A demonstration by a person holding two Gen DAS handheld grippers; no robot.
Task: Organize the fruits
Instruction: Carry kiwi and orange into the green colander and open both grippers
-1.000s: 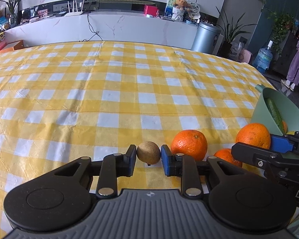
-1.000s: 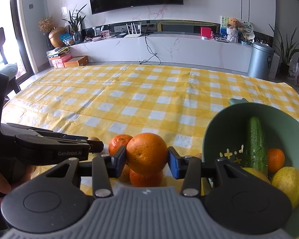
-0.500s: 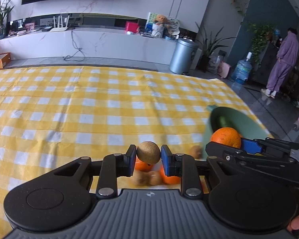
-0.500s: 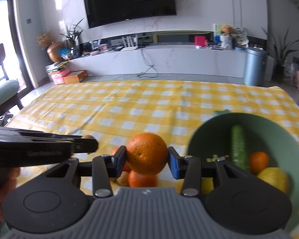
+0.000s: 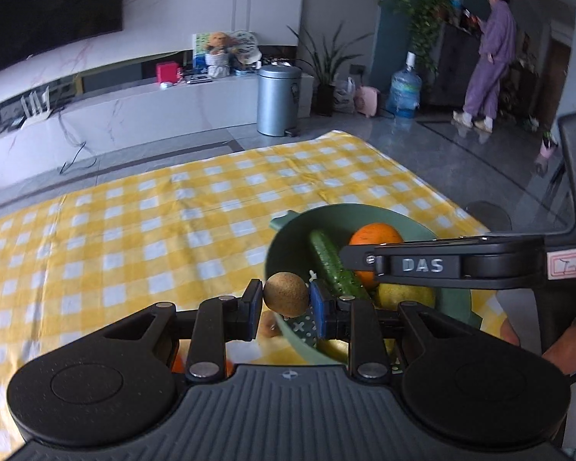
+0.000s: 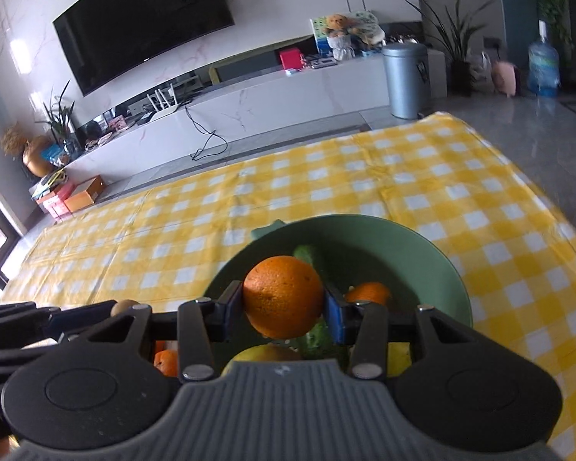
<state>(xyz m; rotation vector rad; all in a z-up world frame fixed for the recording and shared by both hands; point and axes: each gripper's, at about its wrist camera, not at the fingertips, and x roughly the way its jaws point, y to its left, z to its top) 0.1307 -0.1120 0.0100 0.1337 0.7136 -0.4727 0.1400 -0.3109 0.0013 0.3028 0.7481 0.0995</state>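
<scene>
Yellow-and-white checked tablecloth (image 6: 364, 176) underneath. My left gripper (image 5: 286, 304) pinches one small brown kiwi (image 5: 287, 294); right gripper (image 6: 284, 309) clamps one round orange (image 6: 283, 301), both over the green plastic bowl (image 6: 434, 265) at 12 o'clock. Bowl contents: one cucumber (image 5: 328, 263), one orange, yellowish fruit. Some fruit remains outside at 7 o'clock.

Yellow checked tablecloth (image 6: 326, 176), black television (image 6: 142, 19) at eleven o'clock, grey bin (image 6: 405, 80) at one o'clock, water bottle (image 5: 405, 86), person in purple (image 5: 487, 57) at two o'clock
</scene>
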